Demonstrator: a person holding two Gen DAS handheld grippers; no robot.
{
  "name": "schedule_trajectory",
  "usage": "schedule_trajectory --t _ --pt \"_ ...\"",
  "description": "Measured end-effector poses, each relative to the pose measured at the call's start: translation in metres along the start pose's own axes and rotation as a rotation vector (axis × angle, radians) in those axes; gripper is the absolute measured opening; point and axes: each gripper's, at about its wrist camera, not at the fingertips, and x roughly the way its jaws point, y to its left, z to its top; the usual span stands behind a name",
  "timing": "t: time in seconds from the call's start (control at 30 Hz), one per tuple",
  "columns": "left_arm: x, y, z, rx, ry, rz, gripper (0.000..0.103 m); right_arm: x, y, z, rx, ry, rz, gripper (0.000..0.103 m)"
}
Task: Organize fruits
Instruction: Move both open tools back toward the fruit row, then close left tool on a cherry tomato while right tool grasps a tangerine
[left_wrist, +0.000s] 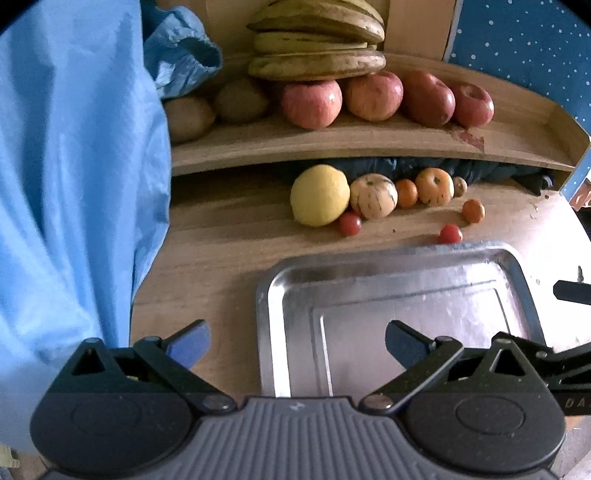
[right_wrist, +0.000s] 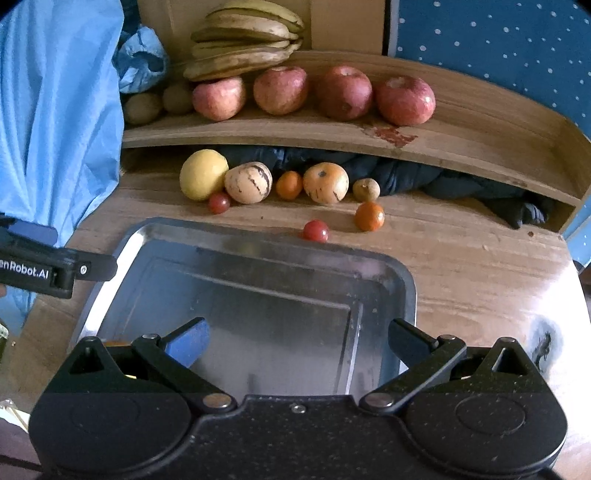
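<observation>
A bare metal tray (left_wrist: 266, 295) (right_wrist: 402, 288) lies on the wooden table. Behind it sits a row of fruit: a yellow fruit (left_wrist: 319, 195) (right_wrist: 203, 174), two striped melons (left_wrist: 373, 195) (right_wrist: 248, 182), small oranges (left_wrist: 473, 210) (right_wrist: 369, 216) and cherry tomatoes (left_wrist: 450, 234) (right_wrist: 316, 230). On the shelf above rest red apples (left_wrist: 312, 103) (right_wrist: 280, 89), kiwis (left_wrist: 188, 119) (right_wrist: 142, 108) and bananas (left_wrist: 317, 40) (right_wrist: 243, 40). My left gripper (left_wrist: 297, 345) is open over the tray's near left edge. My right gripper (right_wrist: 299, 345) is open over the tray's near right part. Both hold nothing.
A blue plastic sheet (left_wrist: 74, 166) (right_wrist: 55, 110) hangs along the left. Dark cloth (right_wrist: 461, 181) is stuffed under the wooden shelf (left_wrist: 369, 144) (right_wrist: 480, 125). A blue dotted wall (right_wrist: 498, 37) stands behind. The left gripper's body (right_wrist: 48, 266) shows at the right view's left edge.
</observation>
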Motion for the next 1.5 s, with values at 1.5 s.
schedule_trajectory --t 1.5 --pt "0.077 -0.047 0.065 0.037 0.048 -0.282 0.103 0.044 -0.052 0.047 0.018 0.004 -0.197 0.102"
